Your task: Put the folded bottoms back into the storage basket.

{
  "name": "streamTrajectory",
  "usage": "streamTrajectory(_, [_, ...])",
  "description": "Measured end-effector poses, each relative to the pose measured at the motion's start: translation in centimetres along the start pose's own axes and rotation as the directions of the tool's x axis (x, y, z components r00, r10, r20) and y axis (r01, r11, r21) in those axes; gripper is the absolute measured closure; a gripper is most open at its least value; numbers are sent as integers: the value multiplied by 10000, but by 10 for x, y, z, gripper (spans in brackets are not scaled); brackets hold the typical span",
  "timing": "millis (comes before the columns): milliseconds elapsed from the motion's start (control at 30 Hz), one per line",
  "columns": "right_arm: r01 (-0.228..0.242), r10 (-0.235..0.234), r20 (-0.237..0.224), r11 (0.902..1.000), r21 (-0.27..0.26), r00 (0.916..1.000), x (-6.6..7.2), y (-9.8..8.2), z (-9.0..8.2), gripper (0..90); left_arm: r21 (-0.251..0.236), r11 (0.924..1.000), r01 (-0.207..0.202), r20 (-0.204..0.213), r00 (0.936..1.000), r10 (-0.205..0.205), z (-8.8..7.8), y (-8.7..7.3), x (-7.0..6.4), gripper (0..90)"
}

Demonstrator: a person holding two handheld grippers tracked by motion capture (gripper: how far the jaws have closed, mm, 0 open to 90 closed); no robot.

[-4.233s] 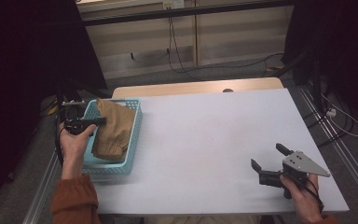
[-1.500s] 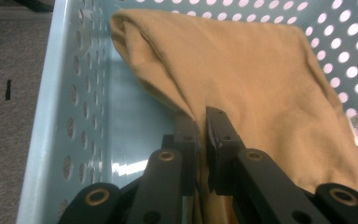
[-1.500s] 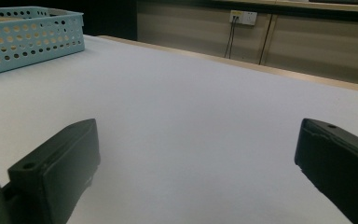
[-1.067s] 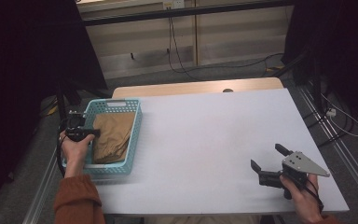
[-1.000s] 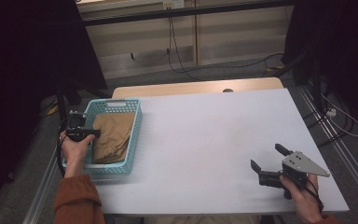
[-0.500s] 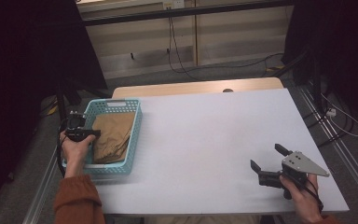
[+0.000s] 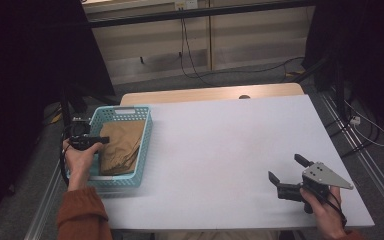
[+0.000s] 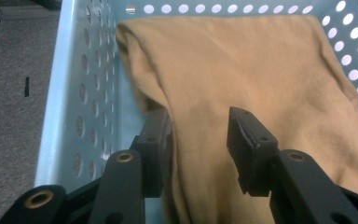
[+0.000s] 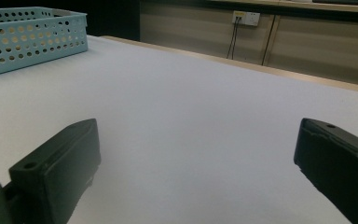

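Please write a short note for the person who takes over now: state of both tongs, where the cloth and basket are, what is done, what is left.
Left tongs: jaws have just been opening, over the tan cloth; a fold lies between them, pads no longer pressing.
Right tongs: open, empty, low over the white table at its near right.
Cloth lies folded inside the blue basket at the table's left edge.
Done: cloth is in the basket and released.
Left: probably only to draw the left tongs back.
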State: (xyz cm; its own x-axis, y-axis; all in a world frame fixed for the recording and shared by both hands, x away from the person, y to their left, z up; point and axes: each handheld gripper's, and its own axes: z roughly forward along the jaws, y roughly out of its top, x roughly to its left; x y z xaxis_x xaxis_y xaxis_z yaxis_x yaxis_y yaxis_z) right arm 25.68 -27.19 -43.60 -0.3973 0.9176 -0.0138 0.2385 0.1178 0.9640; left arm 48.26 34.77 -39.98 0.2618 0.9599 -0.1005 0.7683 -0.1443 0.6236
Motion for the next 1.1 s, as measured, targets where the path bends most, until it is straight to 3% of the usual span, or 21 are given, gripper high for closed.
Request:
streamTrajectory(100, [-3,3,-2,10000,-2,10000,0,0,0,3,-87,9999,-88,-20,10000,88,0,0,0,553])
streamTrajectory(267, [-8,8,-1,10000,-17,10000,0,0,0,3,-508,9986,154,-41,9999,-156,-4,1,2,467])
streamTrajectory(467, [13,-13,-18,10000,-17,10000,0,0,0,3,-605,9978,263,33,9997,-261,-6,1,3,394])
streamTrajectory(667, [-8,8,-13,10000,-29,10000,0,0,-1,3,-901,9949,443,465,9981,-402,-8,3,2,324])
streamTrajectory(1000, [-36,36,-39,10000,-26,10000,-1,0,0,3,-1295,9908,397,663,9973,-313,-10,3,2,165])
streamTrajectory(1100, [-37,37,-66,10000,-24,10000,0,0,1,3,-1503,9871,550,728,9964,-444,-12,3,4,95])
